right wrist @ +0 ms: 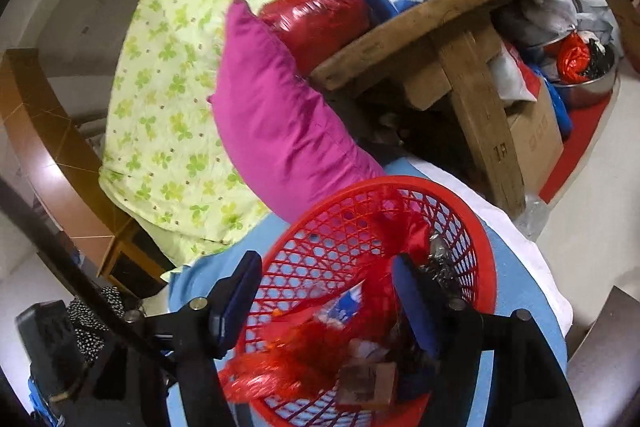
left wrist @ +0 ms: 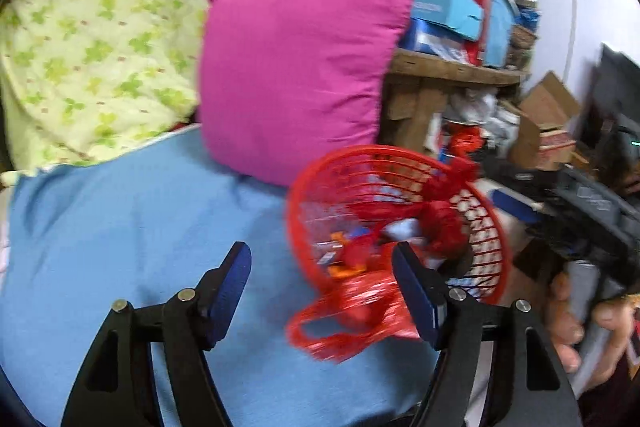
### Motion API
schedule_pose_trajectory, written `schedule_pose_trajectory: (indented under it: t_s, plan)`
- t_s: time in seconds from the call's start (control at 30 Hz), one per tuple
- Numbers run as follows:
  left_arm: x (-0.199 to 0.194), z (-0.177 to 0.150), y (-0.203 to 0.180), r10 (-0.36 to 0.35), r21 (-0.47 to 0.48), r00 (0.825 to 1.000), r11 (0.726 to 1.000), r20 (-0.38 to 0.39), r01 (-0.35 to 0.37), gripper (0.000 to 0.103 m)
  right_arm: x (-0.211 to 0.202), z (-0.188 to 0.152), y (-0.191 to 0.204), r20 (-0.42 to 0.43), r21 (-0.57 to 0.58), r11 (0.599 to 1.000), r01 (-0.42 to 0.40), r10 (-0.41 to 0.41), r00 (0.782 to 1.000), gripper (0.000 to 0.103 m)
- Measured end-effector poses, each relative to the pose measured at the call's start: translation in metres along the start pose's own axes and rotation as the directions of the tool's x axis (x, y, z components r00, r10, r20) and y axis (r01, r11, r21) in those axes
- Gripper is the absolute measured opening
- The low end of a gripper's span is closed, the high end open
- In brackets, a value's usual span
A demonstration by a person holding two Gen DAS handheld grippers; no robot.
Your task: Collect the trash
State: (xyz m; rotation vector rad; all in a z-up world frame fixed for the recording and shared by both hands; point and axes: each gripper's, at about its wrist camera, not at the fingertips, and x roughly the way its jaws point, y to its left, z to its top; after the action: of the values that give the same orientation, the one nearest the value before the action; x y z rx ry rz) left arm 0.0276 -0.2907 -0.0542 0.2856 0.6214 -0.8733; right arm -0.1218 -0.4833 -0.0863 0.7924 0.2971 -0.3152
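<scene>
Both grippers, left gripper (left wrist: 322, 291) and right gripper (right wrist: 326, 297), have their fingers spread and grip nothing. Red plastic bag (left wrist: 352, 319) hangs over the rim of the red basket (right wrist: 486, 267), which probably serves as the trash bin, beside the magenta pillow (left wrist: 296, 75)

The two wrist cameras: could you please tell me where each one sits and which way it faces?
Left wrist: rides the left gripper, looking across the blue bedsheet at the red basket; open fingers and the person's right hand show.
Right wrist: rides the right gripper, looking down into the red basket; open fingers show.
Shared: basket, red plastic bag, magenta pillow, floral quilt, wooden table.
</scene>
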Motion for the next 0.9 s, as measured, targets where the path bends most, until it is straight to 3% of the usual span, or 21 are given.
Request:
schedule_pose_trajectory:
  t_s: [0.2, 0.4, 0.67, 0.8, 0.83, 0.9]
  plan:
    - [-0.044, 0.000, 0.012, 0.161, 0.015, 0.985, 0.987, 0.057, -0.162, 0.080, -0.040, -0.005, 0.034, 0.052, -0.096, 0.995, -0.005, 0.010, 0.999, 0.072]
    - [-0.093, -0.005, 0.026, 0.261, -0.021, 0.961, 0.965, 0.091, -0.261, 0.080, -0.077, -0.023, 0.084, 0.056, -0.209, 0.977, 0.040, -0.029, 0.998, 0.072]
    - [-0.153, -0.010, 0.026, 0.384, -0.028, 0.911, 0.923, 0.151, -0.385, 0.081, -0.125, -0.050, 0.129, 0.056, -0.301, 0.952, 0.052, -0.037, 0.998, 0.072]
    - [-0.179, -0.012, 0.023, 0.434, -0.034, 0.880, 0.899, 0.192, -0.436, 0.098, -0.145, -0.061, 0.146, 0.068, -0.344, 0.936, 0.069, -0.048, 0.997, 0.072]
    - [-0.188, -0.013, 0.020, 0.453, -0.035, 0.863, 0.888, 0.222, -0.458, 0.099, -0.152, -0.062, 0.149, 0.072, -0.350, 0.934, 0.067, -0.044, 0.996, 0.072]
    - [-0.202, -0.014, 0.015, 0.462, -0.026, 0.850, 0.881, 0.251, -0.472, 0.099, -0.162, -0.065, 0.153, 0.079, -0.358, 0.931, 0.067, -0.041, 0.996, 0.072]
